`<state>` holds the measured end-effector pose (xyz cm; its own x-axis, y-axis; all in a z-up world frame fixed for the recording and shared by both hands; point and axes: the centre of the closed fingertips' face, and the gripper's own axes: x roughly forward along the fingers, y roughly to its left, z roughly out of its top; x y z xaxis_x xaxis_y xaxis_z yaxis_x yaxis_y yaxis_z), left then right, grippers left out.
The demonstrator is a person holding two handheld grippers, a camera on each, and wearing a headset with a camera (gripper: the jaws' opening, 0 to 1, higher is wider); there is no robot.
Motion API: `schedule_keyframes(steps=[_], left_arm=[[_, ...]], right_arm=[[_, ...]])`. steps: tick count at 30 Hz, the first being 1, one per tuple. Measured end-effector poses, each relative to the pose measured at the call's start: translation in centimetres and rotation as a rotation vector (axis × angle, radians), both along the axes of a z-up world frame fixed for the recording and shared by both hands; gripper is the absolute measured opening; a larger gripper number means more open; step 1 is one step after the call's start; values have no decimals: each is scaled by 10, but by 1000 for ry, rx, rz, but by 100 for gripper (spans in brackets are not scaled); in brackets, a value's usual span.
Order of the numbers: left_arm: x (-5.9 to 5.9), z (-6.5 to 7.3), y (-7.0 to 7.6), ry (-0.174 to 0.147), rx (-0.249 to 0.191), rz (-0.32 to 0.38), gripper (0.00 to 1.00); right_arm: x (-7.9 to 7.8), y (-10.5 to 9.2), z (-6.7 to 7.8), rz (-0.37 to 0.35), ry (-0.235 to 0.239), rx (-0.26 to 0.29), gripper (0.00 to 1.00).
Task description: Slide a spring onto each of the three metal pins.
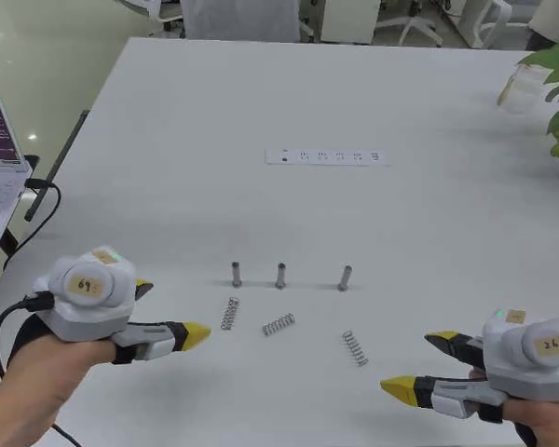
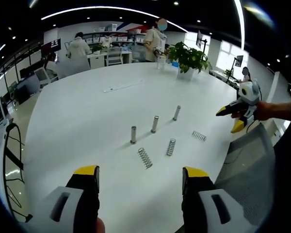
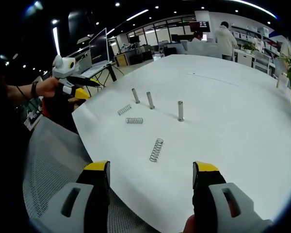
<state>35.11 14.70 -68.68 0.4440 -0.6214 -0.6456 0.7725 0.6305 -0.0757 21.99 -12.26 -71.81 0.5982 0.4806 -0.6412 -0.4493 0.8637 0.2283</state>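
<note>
Left tongs and right tongs are both spread wide and empty, held by the near edge of the worktop. Three springs lie flat just before three bare, upright pins; the right spring sits closest to the right tongs. They look light, squashy and apt to roll, so I'd pinch gently across the mid-coils, leaving one end free.

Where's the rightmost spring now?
The rightmost spring lies on the table in the head view, just in front of the right-hand pin, nearest the right gripper.

White table, row of three upright metal pins, three loose springs nearby, power strip beyond
</note>
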Motion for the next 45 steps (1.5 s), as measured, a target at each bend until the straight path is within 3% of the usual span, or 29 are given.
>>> schedule_keyframes(steps=[5, 16, 20, 39, 45], left_arm=[[-6, 4, 4, -11, -13, -1, 70], [-19, 5, 15, 0, -38, 22, 76], [-27, 4, 15, 6, -39, 23, 76], [-32, 2, 11, 19, -51, 32, 75], [-37, -6, 4, 34, -58, 17, 74]], right_arm=[[2, 0, -1, 5, 1, -1, 68], [1, 3, -2, 15, 5, -3, 69], [1, 5, -2, 19, 7, -4, 69], [-1, 7, -2, 24, 9, -6, 69], [-1, 5, -2, 24, 10, -9, 69]])
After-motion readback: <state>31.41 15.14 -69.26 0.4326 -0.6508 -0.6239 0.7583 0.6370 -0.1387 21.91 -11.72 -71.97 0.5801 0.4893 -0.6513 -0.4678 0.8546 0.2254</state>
